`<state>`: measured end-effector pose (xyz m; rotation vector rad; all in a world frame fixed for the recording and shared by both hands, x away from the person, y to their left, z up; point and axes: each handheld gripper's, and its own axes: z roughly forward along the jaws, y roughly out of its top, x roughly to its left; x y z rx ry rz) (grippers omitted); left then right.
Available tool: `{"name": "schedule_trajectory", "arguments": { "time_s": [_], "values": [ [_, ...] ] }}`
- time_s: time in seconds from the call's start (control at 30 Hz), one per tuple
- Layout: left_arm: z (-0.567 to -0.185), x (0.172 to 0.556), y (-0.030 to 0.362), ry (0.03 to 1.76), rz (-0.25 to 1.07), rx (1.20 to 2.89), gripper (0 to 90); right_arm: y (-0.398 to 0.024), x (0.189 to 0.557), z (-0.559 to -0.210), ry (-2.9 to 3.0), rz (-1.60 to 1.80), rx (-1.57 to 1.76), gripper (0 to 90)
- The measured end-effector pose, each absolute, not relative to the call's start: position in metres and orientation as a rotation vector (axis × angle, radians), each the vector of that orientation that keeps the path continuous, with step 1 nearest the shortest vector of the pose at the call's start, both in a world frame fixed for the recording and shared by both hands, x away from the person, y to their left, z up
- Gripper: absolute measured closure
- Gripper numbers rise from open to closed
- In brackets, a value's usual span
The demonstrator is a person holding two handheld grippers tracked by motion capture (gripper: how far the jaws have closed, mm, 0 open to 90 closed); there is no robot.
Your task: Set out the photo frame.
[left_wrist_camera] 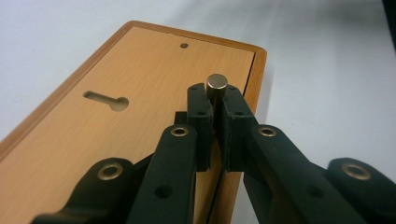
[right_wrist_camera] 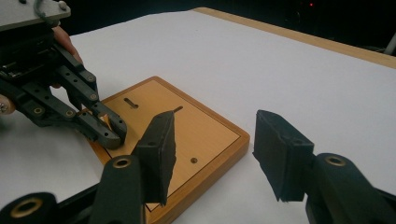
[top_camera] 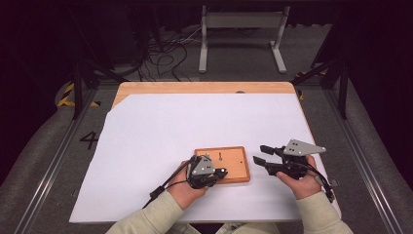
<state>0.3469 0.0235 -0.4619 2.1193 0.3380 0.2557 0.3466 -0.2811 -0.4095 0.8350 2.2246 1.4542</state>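
Grasp step at a wooden board (top_camera: 229,165) lying on the white-covered table (top_camera: 195,122) in front of the person: the left gripper (left_wrist_camera: 216,105) has its fingers (left_wrist_camera: 201,109) closed on a small metal pin (left_wrist_camera: 216,86) standing upright at the board's edge. The right gripper (right_wrist_camera: 219,154) hovers just beside the board, fingers (right_wrist_camera: 161,149) spread wide and holding nothing. The next move probably calls for a straight lift of the pin, perhaps toward the keyhole slot (left_wrist_camera: 109,100), with the board kept from shifting.
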Motion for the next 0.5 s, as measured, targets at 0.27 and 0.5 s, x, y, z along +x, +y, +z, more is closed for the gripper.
{"name": "schedule_trajectory", "arguments": {
  "time_s": [0.27,0.5],
  "values": [
    [-0.463,0.338,0.022,0.261,0.357,2.129,84.2,-0.282,0.346,-0.41,2.222,1.458,0.835,48.7],
    [-0.466,0.319,0.02,0.132,0.553,2.131,84.3,-0.282,0.346,-0.409,2.223,1.455,0.83,48.3]
  ]
}}
